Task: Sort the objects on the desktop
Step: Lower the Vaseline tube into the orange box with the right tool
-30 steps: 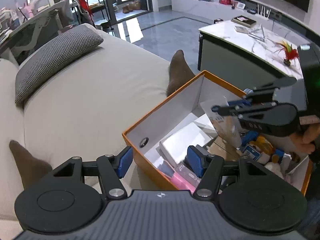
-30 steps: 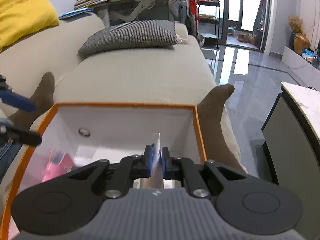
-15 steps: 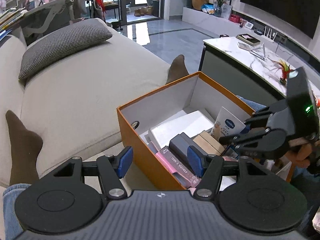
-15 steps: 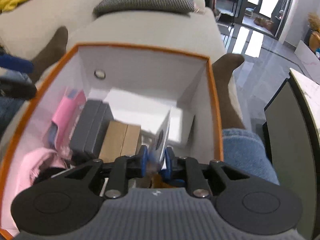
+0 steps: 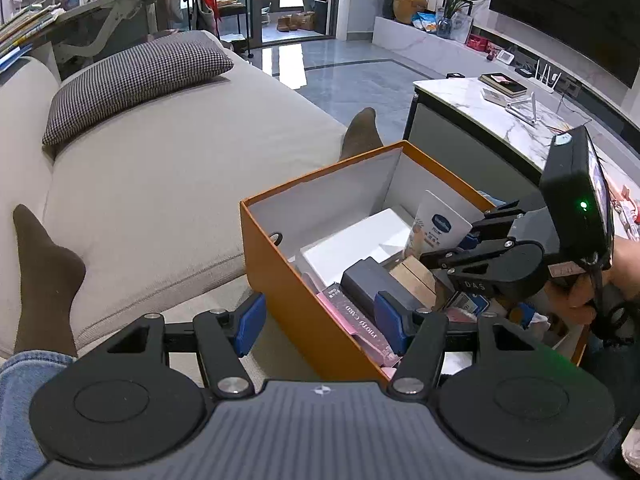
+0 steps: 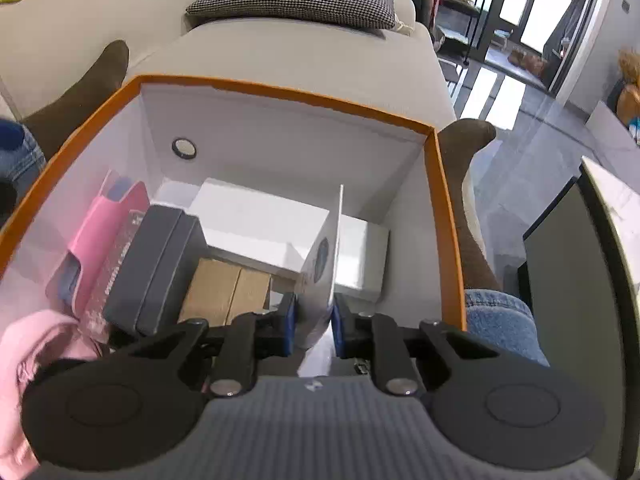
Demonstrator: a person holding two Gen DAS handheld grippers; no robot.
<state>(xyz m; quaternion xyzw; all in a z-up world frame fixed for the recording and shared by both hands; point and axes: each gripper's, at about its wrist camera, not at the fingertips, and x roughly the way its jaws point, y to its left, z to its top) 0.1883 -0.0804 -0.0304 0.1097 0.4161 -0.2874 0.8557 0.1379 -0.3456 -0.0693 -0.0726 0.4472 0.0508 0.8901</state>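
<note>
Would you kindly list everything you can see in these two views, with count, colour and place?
Box: one, orange outside, white inside, on the sofa in front of the person.
Lotion tube: one, white with a blue logo, upright in the box, gripped by the right tongs.
White carton: one, white, at the box's far end.
Dark case: one, dark grey, left of middle in the box.
Cardboard pack: one, brown, beside the dark case.
Pink packet: one, pink, against the box's left wall.
Cushion: one, black-and-white check, on the sofa.
Sofa: one, beige.
Left tongs: open, astride the box's near wall.
Right tongs: shut on the tube.
</note>
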